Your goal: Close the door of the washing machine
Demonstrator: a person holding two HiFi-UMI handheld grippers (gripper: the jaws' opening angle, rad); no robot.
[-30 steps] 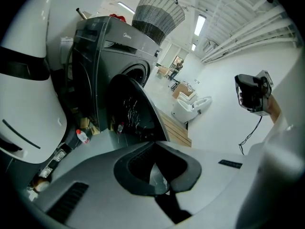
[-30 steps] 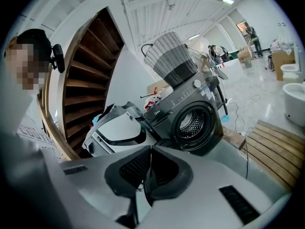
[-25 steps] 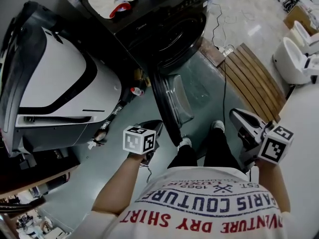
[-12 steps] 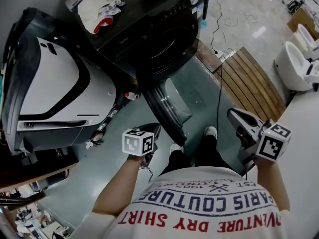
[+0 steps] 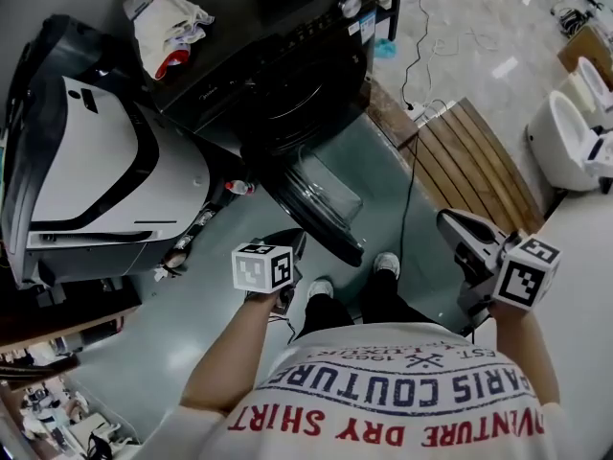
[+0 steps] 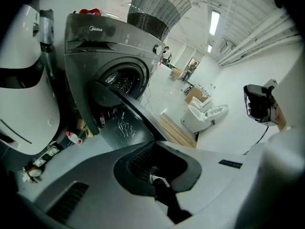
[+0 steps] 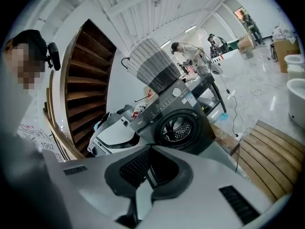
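Observation:
The dark front-loading washing machine (image 5: 287,75) stands ahead of me. Its round door (image 5: 321,199) hangs open and swings out toward my feet. In the left gripper view the door (image 6: 128,113) juts out from the drum opening (image 6: 121,78). In the right gripper view the washer (image 7: 178,113) faces me with its drum open. My left gripper (image 5: 292,241) hovers just left of the door's free edge, shut and empty. My right gripper (image 5: 450,220) is off to the door's right, also shut on nothing. Neither touches the door.
A white and black machine (image 5: 105,161) stands left of the washer, with a small bottle (image 5: 237,188) on the floor between them. A cloth (image 5: 168,22) and a wire basket (image 6: 159,6) sit on the washer. A slatted wooden platform (image 5: 469,161), a cable (image 5: 412,151) and a white toilet (image 5: 565,127) lie right.
The washer and its door have slid up and left in the head view, and the door shows at a flatter angle. My feet have shifted left. Both grippers stay shut, in about the same places.

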